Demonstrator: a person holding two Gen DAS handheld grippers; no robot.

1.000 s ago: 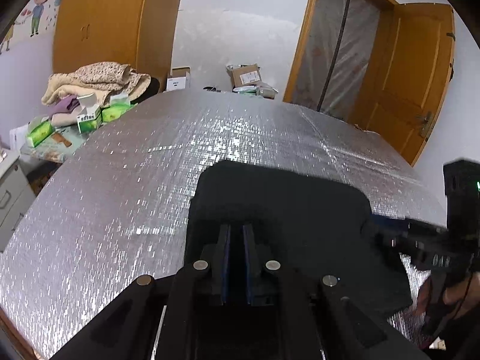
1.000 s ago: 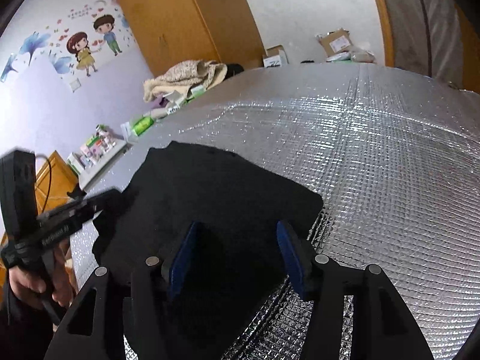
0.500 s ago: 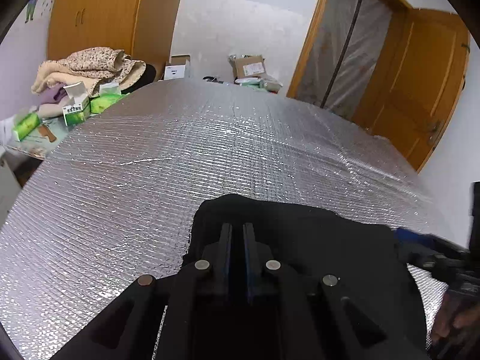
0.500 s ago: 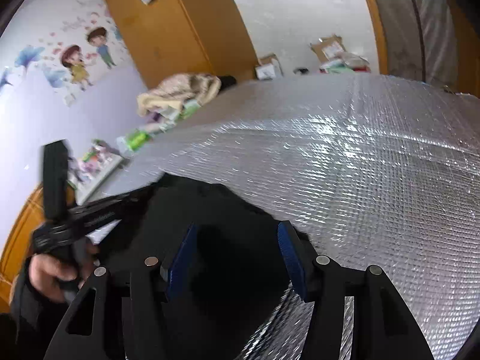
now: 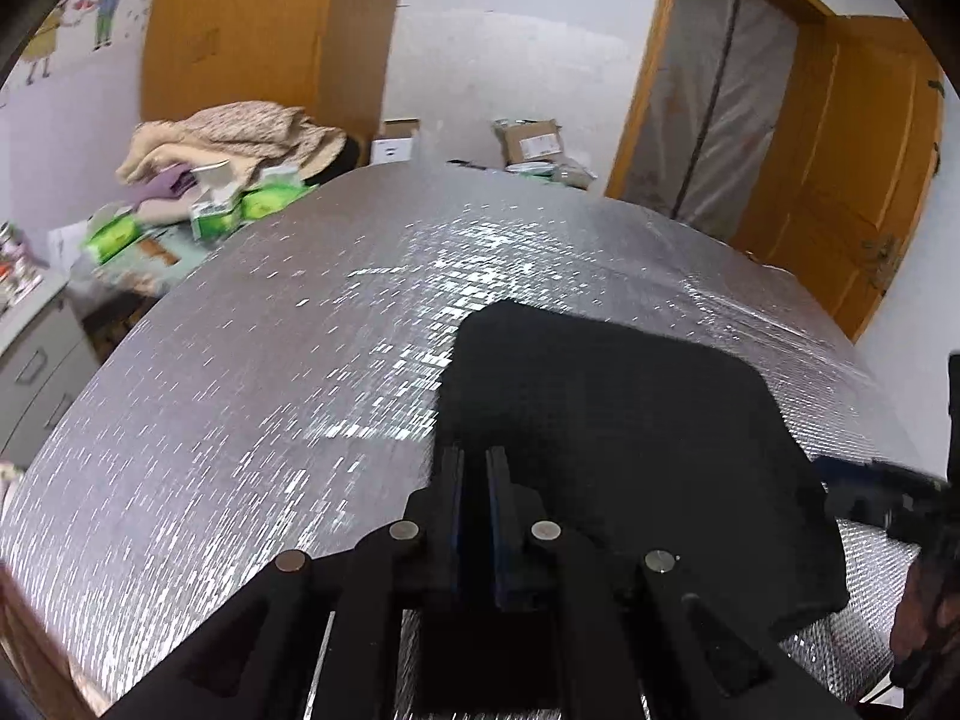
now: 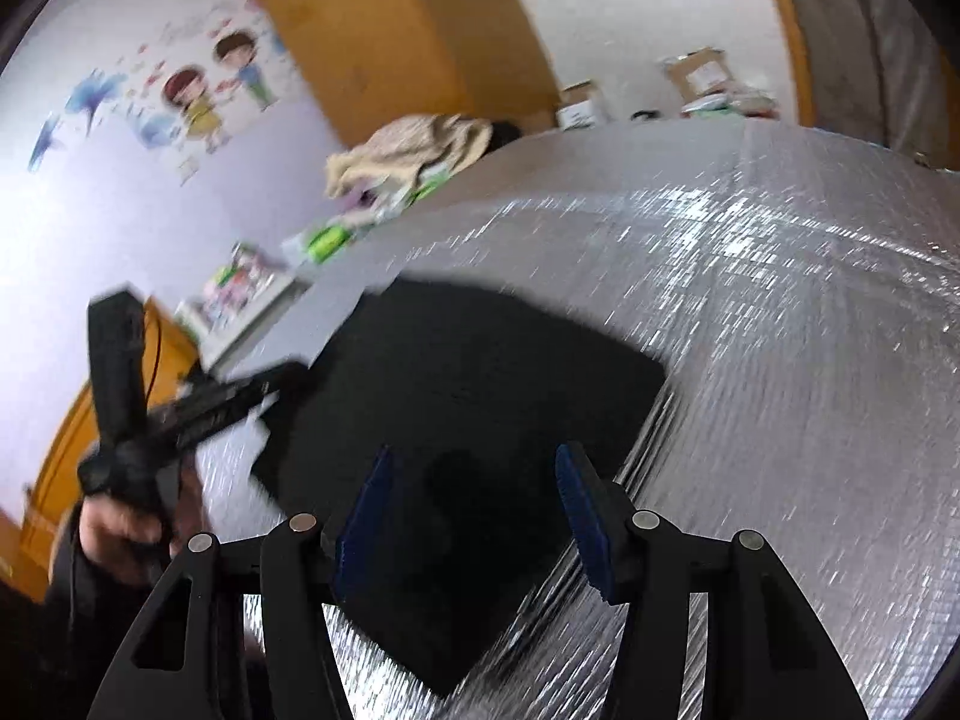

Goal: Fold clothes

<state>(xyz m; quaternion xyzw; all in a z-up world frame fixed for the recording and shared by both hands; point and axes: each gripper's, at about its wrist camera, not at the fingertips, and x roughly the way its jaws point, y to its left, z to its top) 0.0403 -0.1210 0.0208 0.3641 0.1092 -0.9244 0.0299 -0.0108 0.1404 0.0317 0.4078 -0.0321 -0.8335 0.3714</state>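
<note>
Black garment [image 5: 630, 420], folded into a rough rectangle, is seen lying flat on the silver quilted foil covering of the tabletop [image 5: 270, 360], toward the near side. No brand, label or legible writing can be made out on it; the print on the cardboard boxes [image 5: 531, 144] beyond the far edge is too small to be read.

The left tongs [image 5: 474, 468] are held low over the garment's near-left edge, with the blue-padded fingers almost together; whether cloth is pinched in the narrow slit between them cannot be told. In the right wrist view these tongs [image 6: 264, 384] are seen reaching in level from the left, gripped from below by a hand [image 6: 129, 525], with the tip at the garment's left edge.

The right tongs [image 6: 474, 498] are held above the garment's near part with the fingers wide apart and nothing between them. Cartoon wall stickers [image 6: 210, 96] and a heap of beige blankets [image 5: 234, 132] are seen in the background.
</note>
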